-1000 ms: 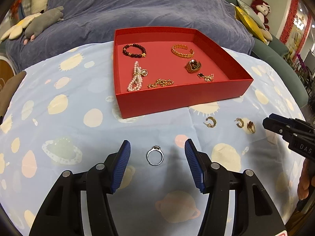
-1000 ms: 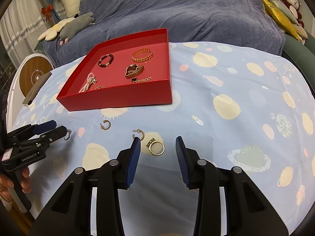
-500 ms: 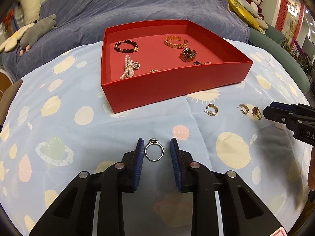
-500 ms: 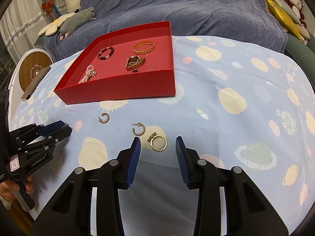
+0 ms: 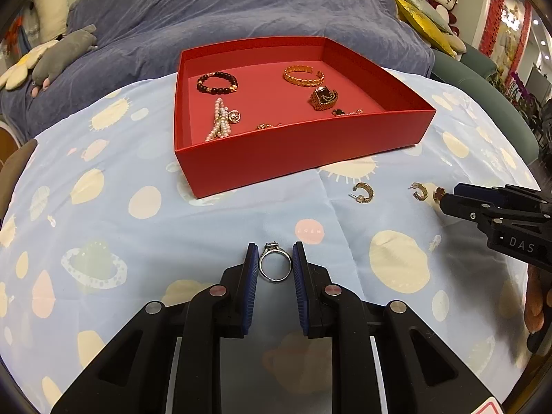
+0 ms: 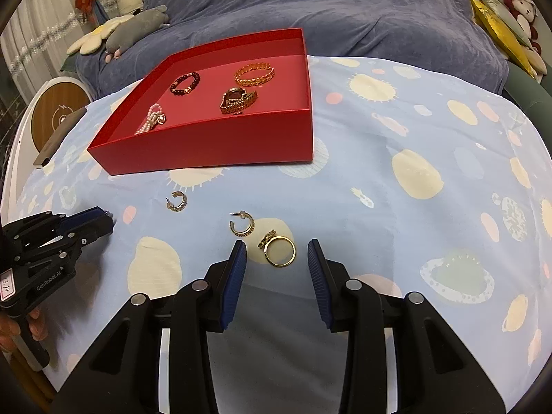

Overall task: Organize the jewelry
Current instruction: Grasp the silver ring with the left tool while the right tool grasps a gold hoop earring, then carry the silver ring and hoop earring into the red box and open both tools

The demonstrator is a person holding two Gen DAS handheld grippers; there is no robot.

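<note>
While I hold a gripper in each hand over the table, this is how things lie:

Tablecloth (image 5: 103, 207): pale blue, printed with suns and planets; everything sits on it.
Red box (image 5: 300, 151): open tray at the far middle of the cloth, near wall facing me.
In the box: dark bead bracelet (image 5: 216, 82) back left, gold cuff (image 5: 303, 76) back right, pearl strand (image 5: 218, 123) front left, gold watch (image 5: 323, 99) right of centre, thin chain (image 5: 346, 112) by the near wall.
My left gripper (image 5: 275, 263): blue pads closed onto the silver ring (image 5: 275, 265), one pad touching each side; ring stands between them, stone end away from me, low over the cloth in front of the box.
My right gripper (image 6: 276, 258): fingers released, spread wide, nothing held.
Gold ring (image 6: 280, 251): flat on the cloth between my right fingers, touching neither.
Hoop earrings: one (image 6: 242, 225) just beyond my right gripper's left finger, the other (image 6: 177, 201) further left, nearer the box.
</note>
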